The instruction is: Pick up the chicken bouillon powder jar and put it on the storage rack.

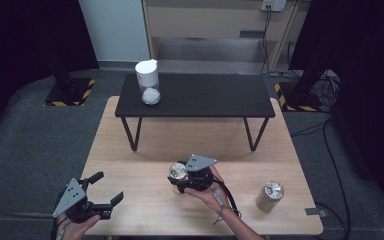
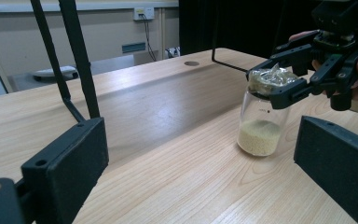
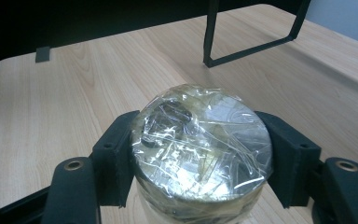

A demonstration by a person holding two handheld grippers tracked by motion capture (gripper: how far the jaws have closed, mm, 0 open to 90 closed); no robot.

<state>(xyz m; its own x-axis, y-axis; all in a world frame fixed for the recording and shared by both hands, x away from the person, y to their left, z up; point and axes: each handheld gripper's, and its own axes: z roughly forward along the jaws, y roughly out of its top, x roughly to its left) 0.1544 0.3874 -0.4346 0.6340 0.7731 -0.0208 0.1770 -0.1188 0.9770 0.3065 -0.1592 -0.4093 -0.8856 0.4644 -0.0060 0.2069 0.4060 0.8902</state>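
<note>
While the right gripper point(image 3: 200, 163) clamps the film-capped jar point(image 2: 261, 119) standing on the worktop point(image 1: 145, 200) just in front of the black stand point(image 1: 197, 95), the grasp looks done, lifting left; left gripper point(image 1: 111, 187) hangs released.

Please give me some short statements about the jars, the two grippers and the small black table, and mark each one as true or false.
1. The right gripper is shut on the jar near its film-covered top. True.
2. The left gripper holds a jar. False: its fingers are open and empty.
3. A second jar stands on the wooden table. True.
4. The white container stands on the wooden table. False: it is on the small black table.
</note>
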